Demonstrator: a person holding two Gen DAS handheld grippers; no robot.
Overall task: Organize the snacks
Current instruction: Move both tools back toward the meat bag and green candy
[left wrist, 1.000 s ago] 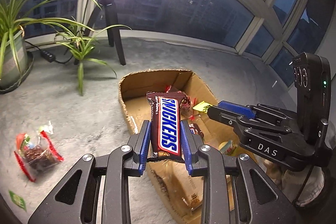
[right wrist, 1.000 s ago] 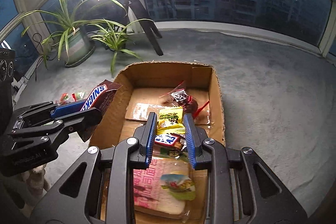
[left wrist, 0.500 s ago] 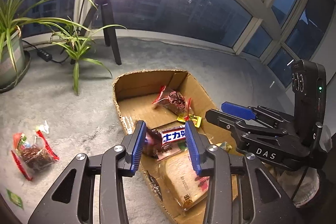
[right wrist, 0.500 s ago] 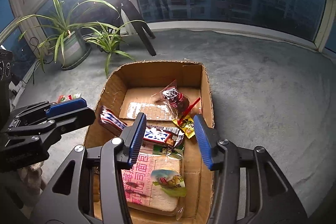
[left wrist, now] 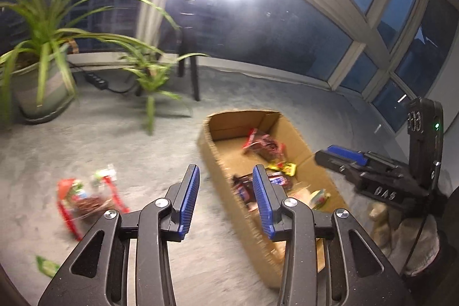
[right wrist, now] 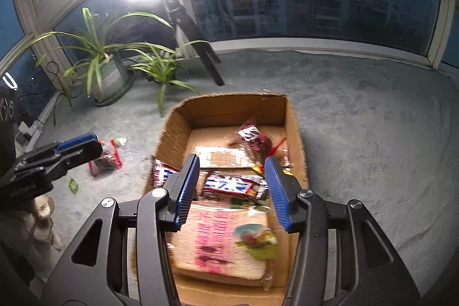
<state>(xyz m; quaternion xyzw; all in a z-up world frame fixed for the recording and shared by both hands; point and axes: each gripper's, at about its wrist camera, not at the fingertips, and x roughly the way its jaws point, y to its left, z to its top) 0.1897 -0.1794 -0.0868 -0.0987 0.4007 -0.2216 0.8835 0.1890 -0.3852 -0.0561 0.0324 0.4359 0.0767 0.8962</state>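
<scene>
Box (right wrist: 295,134) is sitting on the grey carpet (right wrist: 373,148) and already holding most of the snacks: red-trimmed clear bag (right wrist: 254,138) toward the far end, small yellow packet (left wrist: 282,167) mid-box, two chocolate bars – one lying flat across the middle (right wrist: 229,185), one leaning against the left wall (right wrist: 162,174) – plus a big pink-printed flat pack (right wrist: 218,243) with a small green packet (right wrist: 256,240) on top at the near end

Left gripper (left wrist: 225,202) is hanging released and empty, blue pads apart with nothing between them, sitting over the carpet just outside the box's left wall

Right gripper (right wrist: 231,188) is also released and empty, hovering over the middle of the box with the flat bar showing through the gap below, not pinched

Still sitting outside the box, on the carpet to its left: a red-trimmed bag of dark snacks (left wrist: 86,200) with another small packet against it (left wrist: 104,172) (too blurred to identify), and a small green wrapper (left wrist: 47,268) nearer the camera

Judging this as well past halfway – box contents are looking settled, those loose items are remaining. Left gripper is looking best placed for the red bag next; left view is motion-blurred so exact item count there is uncertain
</scene>
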